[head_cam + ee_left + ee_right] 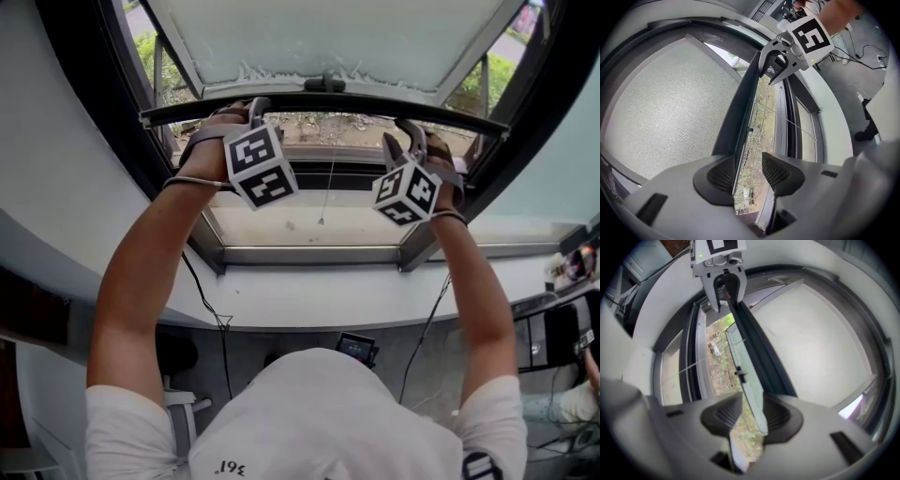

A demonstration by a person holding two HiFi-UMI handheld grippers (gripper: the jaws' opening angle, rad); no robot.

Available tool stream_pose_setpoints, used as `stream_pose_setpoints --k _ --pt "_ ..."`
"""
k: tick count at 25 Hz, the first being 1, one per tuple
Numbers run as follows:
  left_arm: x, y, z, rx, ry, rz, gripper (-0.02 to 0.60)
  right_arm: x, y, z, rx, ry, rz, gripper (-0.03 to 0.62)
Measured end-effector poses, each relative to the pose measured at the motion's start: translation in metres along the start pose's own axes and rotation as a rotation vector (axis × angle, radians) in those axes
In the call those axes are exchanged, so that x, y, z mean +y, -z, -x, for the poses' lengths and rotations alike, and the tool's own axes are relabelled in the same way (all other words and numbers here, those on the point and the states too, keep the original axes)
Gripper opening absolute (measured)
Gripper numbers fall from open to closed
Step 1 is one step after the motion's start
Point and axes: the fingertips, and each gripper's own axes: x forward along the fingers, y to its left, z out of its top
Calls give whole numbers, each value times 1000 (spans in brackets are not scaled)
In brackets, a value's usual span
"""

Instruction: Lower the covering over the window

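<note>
Head view: I see the dark metal bottom rail of the white fabric roller blind, raised above the pale window sill.

Left gripper view: the left gripper has its jaws apart around that rail (one pad touching).

Right gripper view: the right gripper is clamped on the rail.

The print on the white shirt is unreadable.

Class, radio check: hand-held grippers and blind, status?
Left hand-held gripper open astride the bottom bar. Right hand-held gripper astride it too, grip unclear. Blind partly down. Nothing blocking.
</note>
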Motion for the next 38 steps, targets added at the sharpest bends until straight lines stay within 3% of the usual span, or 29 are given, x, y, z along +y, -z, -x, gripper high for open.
stream_pose_setpoints --k 9,24,35,38 --pt "-21 9 -11 12 49 21 176 18 2 3 -5 -18 71 124" --pt "-36 13 -16 33 79 16 176 14 3 8 -14 9 74 114" --pt "-43 16 -18 42 84 8 179 23 18 -9 61 -11 176 114" --pt "-45 17 -19 43 91 9 179 27 19 -10 67 -27 160 114"
